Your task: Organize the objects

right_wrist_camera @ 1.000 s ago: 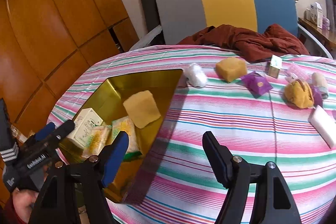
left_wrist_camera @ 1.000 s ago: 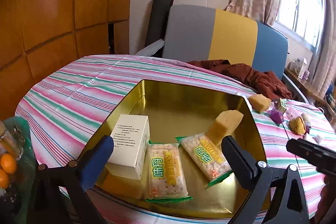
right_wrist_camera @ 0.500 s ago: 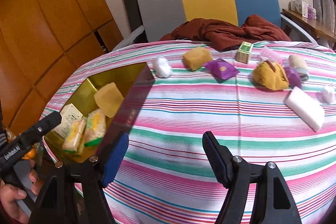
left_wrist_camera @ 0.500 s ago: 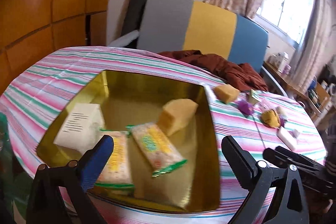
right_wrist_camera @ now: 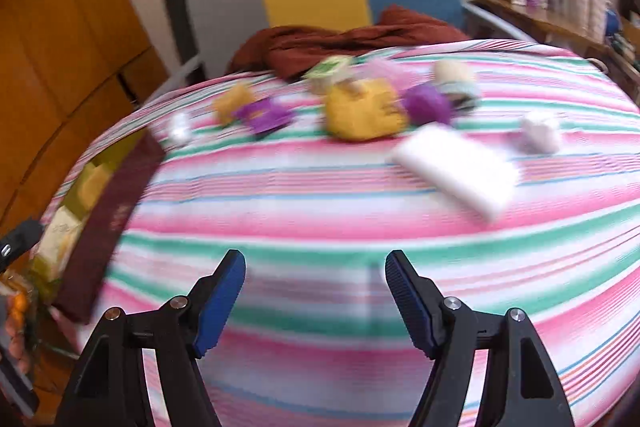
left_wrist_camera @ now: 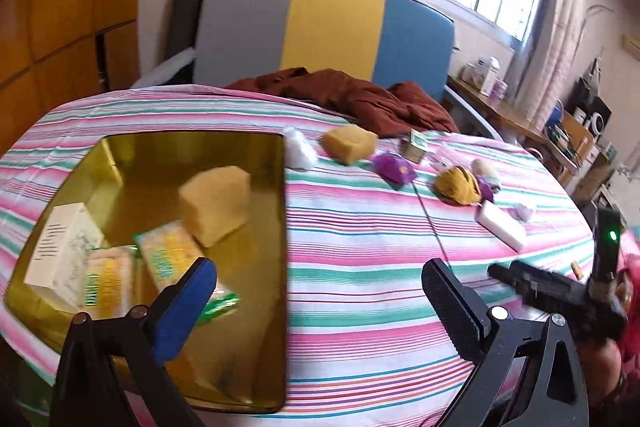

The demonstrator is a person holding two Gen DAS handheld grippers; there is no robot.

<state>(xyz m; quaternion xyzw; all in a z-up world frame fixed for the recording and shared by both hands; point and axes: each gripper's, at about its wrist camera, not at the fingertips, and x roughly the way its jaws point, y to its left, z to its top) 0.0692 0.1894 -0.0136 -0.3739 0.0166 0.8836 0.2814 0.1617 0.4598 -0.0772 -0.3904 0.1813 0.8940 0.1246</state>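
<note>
Seemingly, white box [left_wrist_camera: 60,251] print is unreadable.

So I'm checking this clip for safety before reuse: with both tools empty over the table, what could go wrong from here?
1. The white block lies close to the yellow pouch and purple wrapper; the open right tool could nudge those while grasping it.
2. The gold tray already holds a sponge, a box and snack packs; another drop could land on top of them.
3. The right wrist view is blurred, so aim may suffer.
</note>
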